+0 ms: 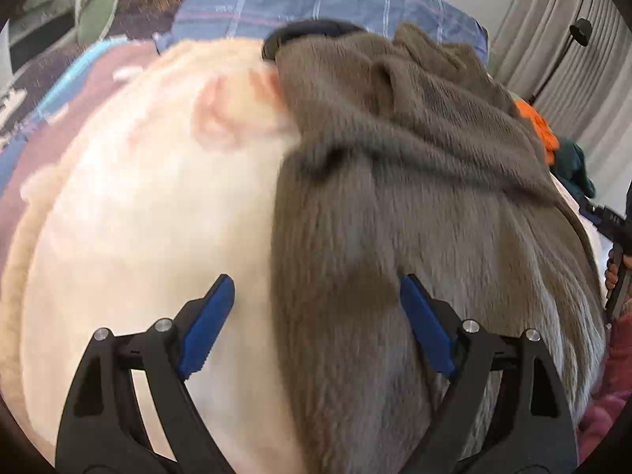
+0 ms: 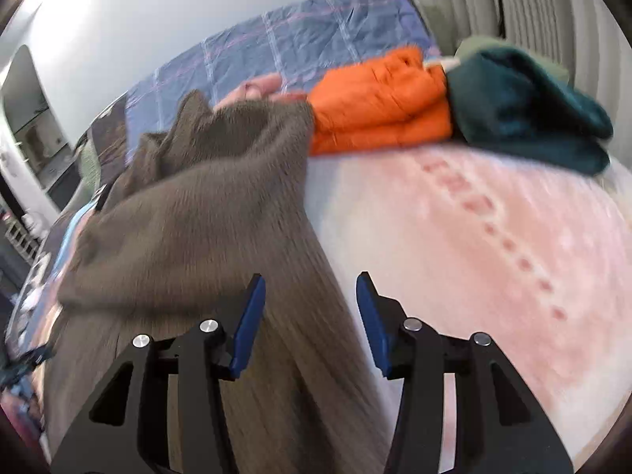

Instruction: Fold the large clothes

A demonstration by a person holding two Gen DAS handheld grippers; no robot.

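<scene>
Surface: a bed with a pale pink blanket [image 2: 493, 245] is used; a blue checked quilt [image 2: 284, 43] lies toward its far edge.
Garment: a brown knit sweater [image 1: 395, 205] is spread across the middle of the bed, its upper part bunched toward the far edge.
Left gripper [image 1: 312, 324]: the jaws are held wide apart above the sweater's left edge; nothing is pinched.
Right gripper [image 2: 310, 324]: the jaws are parted over the sweater's right edge; no cloth is clamped.
Folded pile: an orange garment [image 2: 379, 102] and a dark green garment [image 2: 525, 110] are stacked at the bed's far right corner.
Step judged: regrasping for the next fold.
Advice: both edges should be pinched level, and the bunched top flattened first.
</scene>
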